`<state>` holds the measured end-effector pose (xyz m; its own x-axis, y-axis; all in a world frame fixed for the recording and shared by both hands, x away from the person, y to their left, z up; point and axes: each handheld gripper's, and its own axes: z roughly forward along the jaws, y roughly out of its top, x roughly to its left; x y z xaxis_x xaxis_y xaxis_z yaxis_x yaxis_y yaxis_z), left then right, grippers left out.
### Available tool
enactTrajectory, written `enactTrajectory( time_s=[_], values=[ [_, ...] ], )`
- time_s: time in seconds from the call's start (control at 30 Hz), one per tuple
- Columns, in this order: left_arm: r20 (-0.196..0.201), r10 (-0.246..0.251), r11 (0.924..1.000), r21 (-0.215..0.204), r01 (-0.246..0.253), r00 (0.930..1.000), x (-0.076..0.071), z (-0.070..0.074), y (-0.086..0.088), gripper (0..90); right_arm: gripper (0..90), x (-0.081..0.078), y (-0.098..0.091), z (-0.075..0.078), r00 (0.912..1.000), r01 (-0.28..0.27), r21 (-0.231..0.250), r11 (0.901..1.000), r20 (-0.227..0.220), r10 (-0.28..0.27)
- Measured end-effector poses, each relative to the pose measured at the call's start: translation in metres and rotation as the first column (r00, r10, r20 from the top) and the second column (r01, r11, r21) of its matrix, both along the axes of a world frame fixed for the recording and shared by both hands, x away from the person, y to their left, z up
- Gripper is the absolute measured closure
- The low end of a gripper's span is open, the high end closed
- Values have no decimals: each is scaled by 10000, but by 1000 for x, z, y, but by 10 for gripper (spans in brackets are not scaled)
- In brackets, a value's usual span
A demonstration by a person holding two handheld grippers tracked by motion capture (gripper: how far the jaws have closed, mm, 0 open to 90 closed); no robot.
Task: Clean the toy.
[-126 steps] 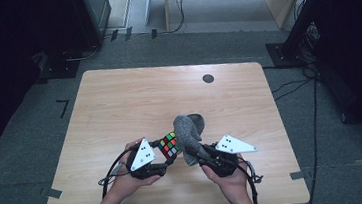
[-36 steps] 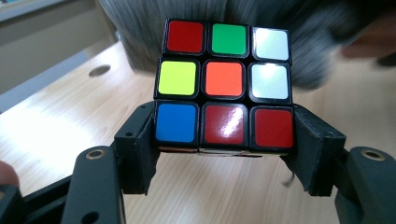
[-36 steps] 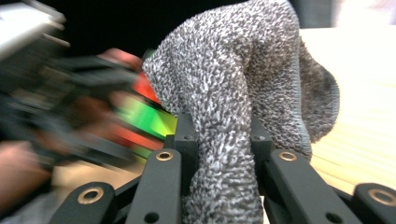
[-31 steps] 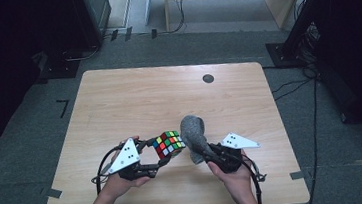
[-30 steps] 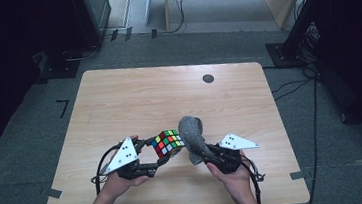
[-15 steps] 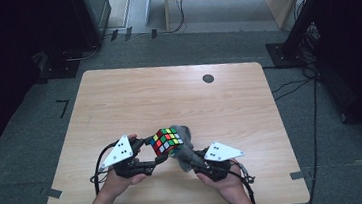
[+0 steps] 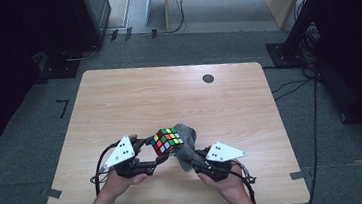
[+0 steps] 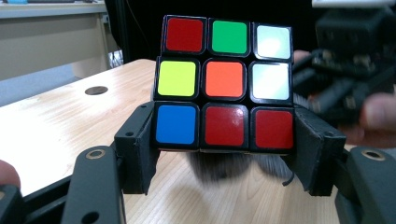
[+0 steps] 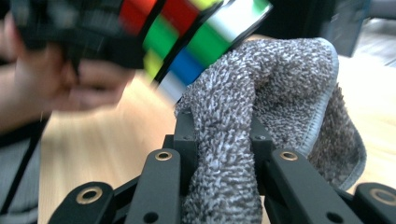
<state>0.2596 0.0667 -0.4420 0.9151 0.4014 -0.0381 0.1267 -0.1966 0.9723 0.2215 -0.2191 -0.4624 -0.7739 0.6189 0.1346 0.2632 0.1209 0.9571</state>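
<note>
No brand, label or readable writing shows on anything here.

The left gripper [image 7: 149, 152] is clamped on a puzzle cube [image 7: 167, 140], held clear of the counter [image 7: 133, 96] near its near edge, a little left of the middle. In the left gripper view the 2 black jaws press on the left and right sides of the cube's bottom row [image 8: 224, 84]. The face toward that camera reads red, green, white along the top row, yellow, orange, white in the middle, and blue, red, red along the bottom. The 2 white squares shine with glare.

The right gripper [image 7: 190, 157] is clenched on a grey towel [image 7: 187, 142]. In the right gripper view a thick fold of the towel [image 9: 261, 116] is pinched between the 2 jaws and bulges up and to the right beyond them. Its fluffy top touches the cube's underside [image 9: 196, 32], which is blurred there.

From above, the towel lies just right of the cube and against it, between the 2 grippers. The cube sits at the far tip of the left gripper, and the towel at the far-left tip of the right gripper. A small dark round hole [image 7: 208, 78] marks the counter's far right part, well apart from both hands.
</note>
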Motion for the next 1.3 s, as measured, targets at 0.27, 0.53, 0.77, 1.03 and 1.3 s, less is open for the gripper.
enactTrajectory(
  time_s=[0.27,0.53,0.77,1.03,1.3],
  values=[
    [-126,45,9999,-104,-47,9999,1,-1,0,342,725,-2,16,-10,9947,-881,-165,9960,-546,870],
    [-115,66,10000,17,-66,9999,1,-3,-2,343,732,1,-7,2,9997,189,804,9966,-182,-175],
    [-153,144,9997,-205,-147,9998,1,-1,1,342,732,-2,15,-8,9957,-808,-332,9962,-484,791],
    [-175,179,9998,-83,-181,9997,2,-2,0,343,732,2,-7,0,9989,-110,1249,9921,-442,166],
    [-314,624,9981,1,-624,9976,5,-3,0,343,728,1,9,-9,9937,-742,279,9968,-824,763]
  ],
)
